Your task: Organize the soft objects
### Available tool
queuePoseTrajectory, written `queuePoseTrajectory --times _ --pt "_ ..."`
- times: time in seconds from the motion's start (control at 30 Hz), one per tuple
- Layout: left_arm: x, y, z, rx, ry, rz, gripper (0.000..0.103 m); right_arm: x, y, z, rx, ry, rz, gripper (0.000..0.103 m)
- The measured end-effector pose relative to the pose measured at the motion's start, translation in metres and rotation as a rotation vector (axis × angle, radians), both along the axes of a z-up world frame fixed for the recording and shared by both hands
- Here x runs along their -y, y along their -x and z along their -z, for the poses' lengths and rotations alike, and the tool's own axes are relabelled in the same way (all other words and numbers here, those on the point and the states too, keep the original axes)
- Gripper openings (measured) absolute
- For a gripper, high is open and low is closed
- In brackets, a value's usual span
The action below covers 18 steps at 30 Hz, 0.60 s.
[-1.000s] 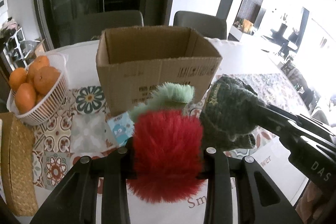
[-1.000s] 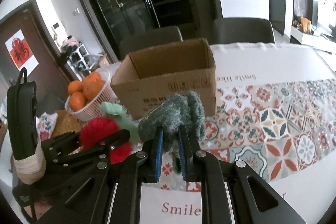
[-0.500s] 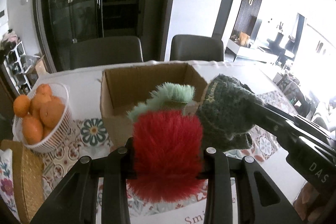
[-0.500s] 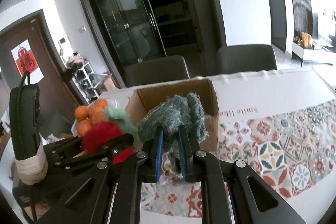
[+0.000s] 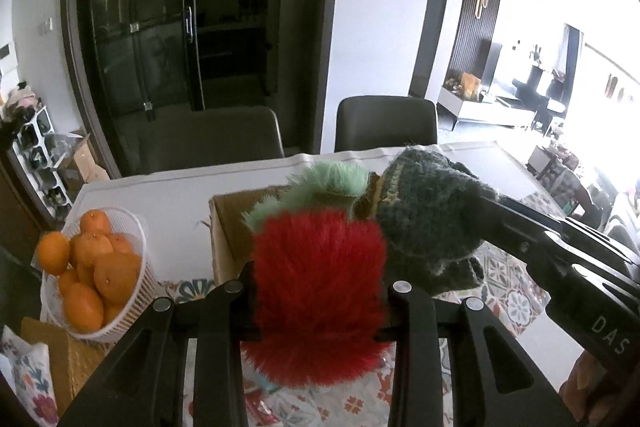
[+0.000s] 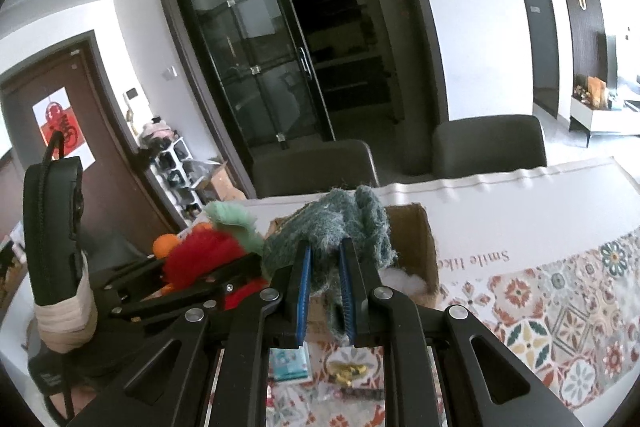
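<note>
The left gripper has its jaws pinching a fluffy red plush strawberry with a pale green leafy top — the toy bulges out above and below the jaws, filling the gap between them, and hangs in the air in front of the open cardboard box. Just to its right, the right gripper has its jaws pressed together on a dark green knitted hat; the knit bunches above the blue pads and a strip of it trails down between them. The two soft things sit side by side, nearly touching, both above the near edge of the box. On the surface, covered by a patterned tile-print cloth, a white basket of oranges stands to the left of the box.
</note>
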<state>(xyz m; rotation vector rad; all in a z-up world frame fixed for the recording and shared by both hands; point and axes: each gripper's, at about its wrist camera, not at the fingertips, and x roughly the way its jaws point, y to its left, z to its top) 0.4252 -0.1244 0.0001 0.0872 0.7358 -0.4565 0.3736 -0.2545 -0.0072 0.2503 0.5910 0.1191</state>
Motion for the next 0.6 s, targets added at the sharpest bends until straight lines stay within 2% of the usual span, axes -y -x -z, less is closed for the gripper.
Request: queuePoseTrajectory --times 0.3,0.6 --pt "-0.001 -0.035 -0.001 -0.011 -0.021 -0.013 0.034 -0.004 -0.039 -0.001 0.001 0.007 -0.023 0.015" --pt "0.003 -0.075 0.028 -0.074 -0.07 -0.031 0.034 0.001 -0.082 0.037 -0.093 -0.023 -0.044 0.015"
